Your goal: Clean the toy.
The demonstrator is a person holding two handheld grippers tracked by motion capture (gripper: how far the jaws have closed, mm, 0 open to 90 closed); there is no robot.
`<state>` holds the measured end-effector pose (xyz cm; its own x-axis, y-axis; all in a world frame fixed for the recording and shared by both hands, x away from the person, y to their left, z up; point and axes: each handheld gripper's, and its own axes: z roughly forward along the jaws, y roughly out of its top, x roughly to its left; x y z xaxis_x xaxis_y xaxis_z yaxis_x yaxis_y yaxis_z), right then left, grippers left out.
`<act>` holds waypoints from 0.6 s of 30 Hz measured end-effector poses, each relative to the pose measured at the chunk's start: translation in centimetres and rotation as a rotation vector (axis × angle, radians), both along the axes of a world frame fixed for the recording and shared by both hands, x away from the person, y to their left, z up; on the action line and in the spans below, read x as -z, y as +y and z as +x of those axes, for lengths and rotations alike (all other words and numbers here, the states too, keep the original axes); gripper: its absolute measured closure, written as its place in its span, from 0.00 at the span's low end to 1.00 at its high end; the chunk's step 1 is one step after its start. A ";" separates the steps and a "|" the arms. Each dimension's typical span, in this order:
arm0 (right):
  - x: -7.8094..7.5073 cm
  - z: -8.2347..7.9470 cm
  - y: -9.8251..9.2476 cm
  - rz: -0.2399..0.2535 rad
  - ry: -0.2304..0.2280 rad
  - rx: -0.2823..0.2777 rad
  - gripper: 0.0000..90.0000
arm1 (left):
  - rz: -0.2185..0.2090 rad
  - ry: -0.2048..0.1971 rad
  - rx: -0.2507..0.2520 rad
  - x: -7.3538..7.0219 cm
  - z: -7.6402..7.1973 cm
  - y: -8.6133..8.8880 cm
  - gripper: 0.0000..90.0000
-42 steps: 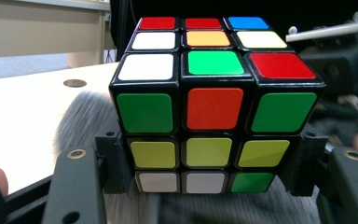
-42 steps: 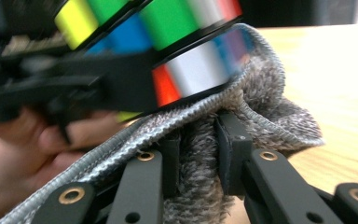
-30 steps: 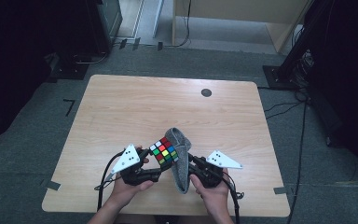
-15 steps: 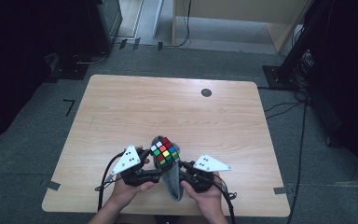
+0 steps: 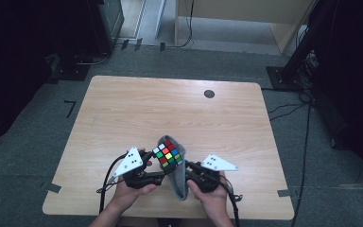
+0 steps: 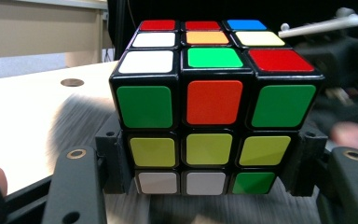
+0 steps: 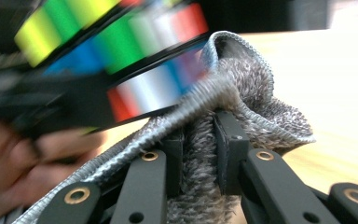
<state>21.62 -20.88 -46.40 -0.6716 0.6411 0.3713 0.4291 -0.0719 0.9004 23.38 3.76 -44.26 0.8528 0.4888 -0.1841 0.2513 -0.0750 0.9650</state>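
A scrambled colour cube [image 5: 168,154] [image 6: 213,100] is held near the table's front edge, clamped low on its two sides by my left gripper [image 5: 159,176] [image 6: 209,163]. A grey knitted cloth [image 5: 178,177] [image 7: 251,95] is draped against the cube's right side and hangs down below it. My right gripper [image 5: 189,174] [image 7: 199,140] is shut on a fold of that cloth, its pads pinching the fabric. In the right gripper view the cube [image 7: 121,56] is blurred at upper left, touching the cloth. A hand holds each gripper.
The wooden table [image 5: 170,109] has a small dark round disc [image 5: 209,93] near its far right. Dark equipment and cables stand on the floor around the table. Tape marks sit at the table's front corners.
My right gripper and the cloth have shifted left, closer under the cube, and the cloth now wraps more against the cube's right side. The left gripper and the cube stay in place.
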 end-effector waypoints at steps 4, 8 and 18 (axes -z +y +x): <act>-1.0 0.4 -2.8 0.101 -0.009 0.073 0.85 | 0.047 -0.019 0.034 0.1 -0.1 -0.3 0.38; -2.7 -0.2 -2.7 0.125 -0.053 0.030 0.84 | 0.181 -0.119 0.068 0.2 -0.7 -1.0 0.38; -1.3 -0.1 -1.9 0.111 0.012 0.043 0.86 | 0.153 -0.127 0.104 -0.2 -1.0 -0.8 0.38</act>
